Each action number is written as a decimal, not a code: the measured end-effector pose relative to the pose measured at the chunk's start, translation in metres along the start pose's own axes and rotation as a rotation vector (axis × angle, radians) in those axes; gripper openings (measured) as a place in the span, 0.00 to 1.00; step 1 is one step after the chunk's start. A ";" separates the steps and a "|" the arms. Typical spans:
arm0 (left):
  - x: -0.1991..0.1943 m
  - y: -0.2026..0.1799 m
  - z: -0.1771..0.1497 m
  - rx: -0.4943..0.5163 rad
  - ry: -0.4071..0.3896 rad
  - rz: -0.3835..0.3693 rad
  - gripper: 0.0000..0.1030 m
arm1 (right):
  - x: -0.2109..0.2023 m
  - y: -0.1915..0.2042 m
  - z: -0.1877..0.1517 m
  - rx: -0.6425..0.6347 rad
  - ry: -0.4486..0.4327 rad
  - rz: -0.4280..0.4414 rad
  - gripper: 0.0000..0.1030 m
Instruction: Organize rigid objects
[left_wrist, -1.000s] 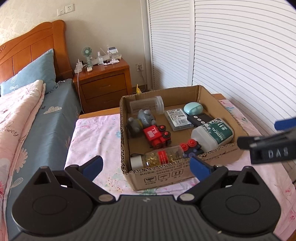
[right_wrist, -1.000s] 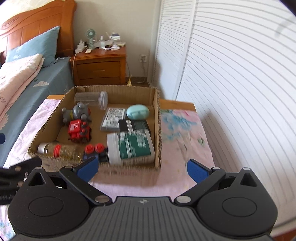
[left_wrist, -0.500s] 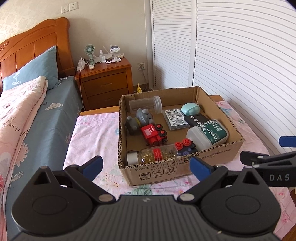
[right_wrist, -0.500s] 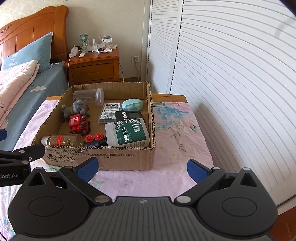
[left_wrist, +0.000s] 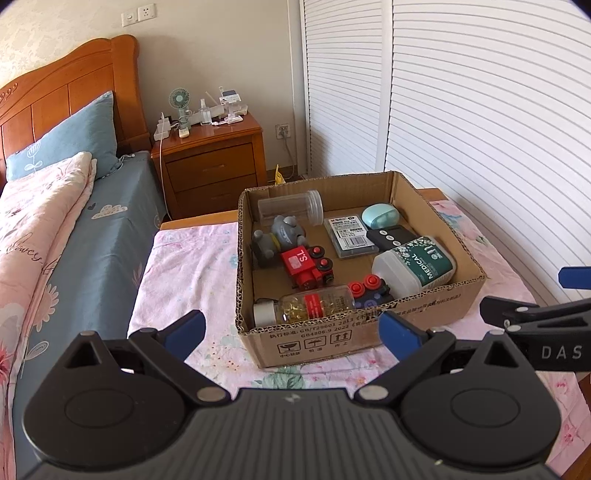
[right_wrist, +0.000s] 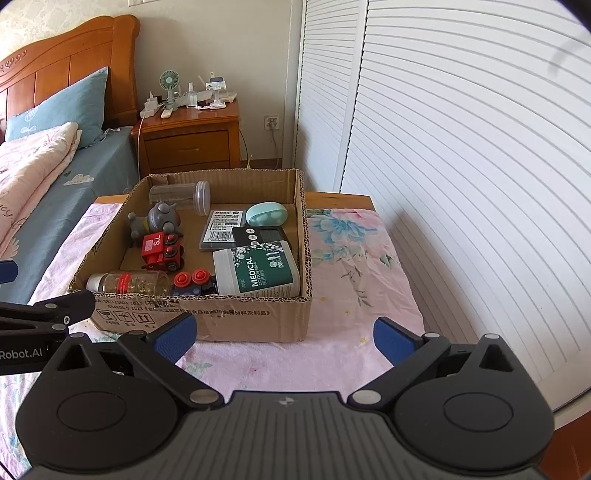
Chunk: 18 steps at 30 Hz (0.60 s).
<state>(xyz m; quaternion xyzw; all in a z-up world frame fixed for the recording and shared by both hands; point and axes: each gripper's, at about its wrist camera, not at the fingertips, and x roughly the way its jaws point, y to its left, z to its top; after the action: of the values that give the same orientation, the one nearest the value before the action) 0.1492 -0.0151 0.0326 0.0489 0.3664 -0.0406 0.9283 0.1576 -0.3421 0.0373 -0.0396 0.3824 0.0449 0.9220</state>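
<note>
The left gripper (left_wrist: 291, 330) hangs with its blue pads wide apart before a cardboard box (left_wrist: 369, 334) on a pink floral cloth (left_wrist: 192, 269) — inside lie a pill bottle (left_wrist: 306, 306), red toy train (left_wrist: 306, 264) and medical swab tub (left_wrist: 415, 264).

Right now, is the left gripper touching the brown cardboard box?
Apart. In the right wrist view the left gripper's black finger ends short of the brown cardboard box, with pink cloth showing between them. The left gripper is open and empty.
</note>
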 end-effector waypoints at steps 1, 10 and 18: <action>0.000 0.000 0.000 -0.001 0.001 0.000 0.97 | 0.000 0.000 0.000 0.000 0.000 0.000 1.00; -0.001 -0.003 0.000 0.006 0.004 0.003 0.97 | 0.001 -0.002 0.000 0.003 0.002 -0.002 1.00; -0.001 -0.005 0.000 0.009 0.007 0.001 0.97 | 0.000 -0.003 -0.001 0.004 -0.001 -0.003 1.00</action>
<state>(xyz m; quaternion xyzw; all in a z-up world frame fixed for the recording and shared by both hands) 0.1478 -0.0199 0.0326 0.0532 0.3692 -0.0416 0.9269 0.1570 -0.3448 0.0366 -0.0384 0.3819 0.0426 0.9224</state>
